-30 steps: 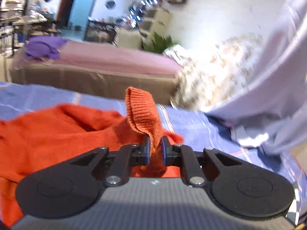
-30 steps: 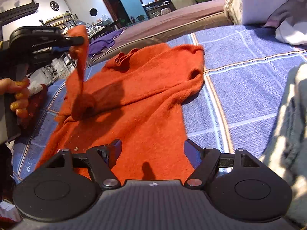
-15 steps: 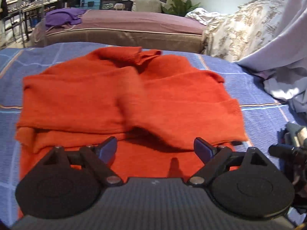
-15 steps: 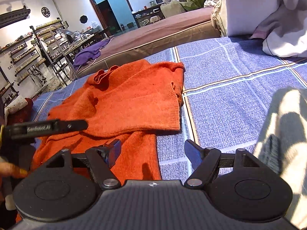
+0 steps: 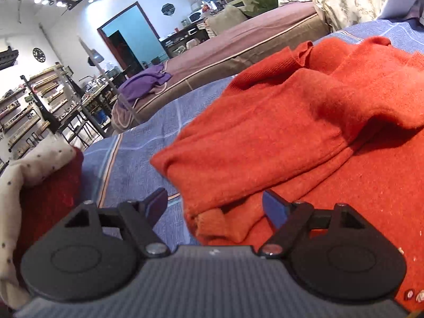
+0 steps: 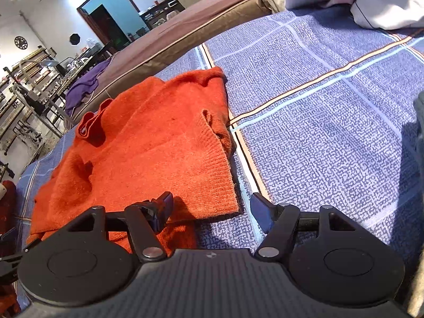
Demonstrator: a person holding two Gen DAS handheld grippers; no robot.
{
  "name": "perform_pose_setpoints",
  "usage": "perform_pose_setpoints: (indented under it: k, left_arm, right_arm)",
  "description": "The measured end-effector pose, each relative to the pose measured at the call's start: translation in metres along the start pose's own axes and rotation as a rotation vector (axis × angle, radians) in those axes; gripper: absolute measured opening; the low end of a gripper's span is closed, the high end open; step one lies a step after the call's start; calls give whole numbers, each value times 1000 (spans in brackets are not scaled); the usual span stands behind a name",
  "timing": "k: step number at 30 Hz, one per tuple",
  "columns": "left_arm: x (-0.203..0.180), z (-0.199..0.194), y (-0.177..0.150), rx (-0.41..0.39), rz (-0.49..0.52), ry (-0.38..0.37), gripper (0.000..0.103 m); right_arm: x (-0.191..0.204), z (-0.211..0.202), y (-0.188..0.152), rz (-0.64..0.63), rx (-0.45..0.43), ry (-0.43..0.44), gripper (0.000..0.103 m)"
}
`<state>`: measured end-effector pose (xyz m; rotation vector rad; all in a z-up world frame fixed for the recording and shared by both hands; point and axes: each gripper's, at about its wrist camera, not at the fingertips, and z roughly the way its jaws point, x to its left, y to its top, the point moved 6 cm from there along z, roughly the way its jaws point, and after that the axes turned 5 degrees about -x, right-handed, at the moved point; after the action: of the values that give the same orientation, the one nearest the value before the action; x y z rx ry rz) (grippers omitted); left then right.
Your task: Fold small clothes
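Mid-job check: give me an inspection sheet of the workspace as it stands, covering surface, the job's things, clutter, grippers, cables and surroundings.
Surface: blue plaid bedspread, orange and pale stripes.
Job's things: orange sweater lies flat, both sleeves folded across the body; hem not yet folded up.
Clutter: dotted cream cloth over a dark red garment at the left; pale bedding at the far right.
Grippers: left gripper open, over the sweater's left edge; right gripper open, by the folded sleeve's cuff.
Cables: nothing seen.
Surroundings: brown bed with purple cloth, shelving, doorway.
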<state>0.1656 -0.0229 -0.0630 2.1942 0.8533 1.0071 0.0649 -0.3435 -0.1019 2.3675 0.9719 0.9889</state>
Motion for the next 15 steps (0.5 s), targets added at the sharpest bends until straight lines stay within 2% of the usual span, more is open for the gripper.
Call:
perform_pose_setpoints:
  k: [3,5,7,8,9,10,11,12,13,15]
  left_arm:
    - [-10,20,1,54,34,-16,63]
    - [-12,29,-3,56,42,7,61]
    - [-7,33,-4,58,10,20,61]
    - [-2,35,-5,60,-5,24,58]
    - [2,37,-5,61,-18,36,53]
    - [10,39,-5,64,-41,58,35]
    - [19,42,-6,65,-86,68,28]
    - [34,43,-8,60,-188,54,28]
    - [48,47,-11,68,-303,38,27]
    - [81,56,-31,126,-612,-19,25]
  right_arm:
    - [2,-4,-6,-7,5,4,103]
    - [3,-7,-7,-16,3,2,103]
    - [2,-8,-7,-18,6,5,103]
    - [1,-9,-6,-18,9,8,103]
    - [1,-9,-6,-20,9,11,103]
    - [0,-8,-5,-22,11,14,103]
    - [1,-5,-4,-24,11,16,103]
    - [0,-5,-4,-25,11,17,103]
    - [0,-3,-3,-22,11,18,103]
    - [2,1,-1,-14,11,27,103]
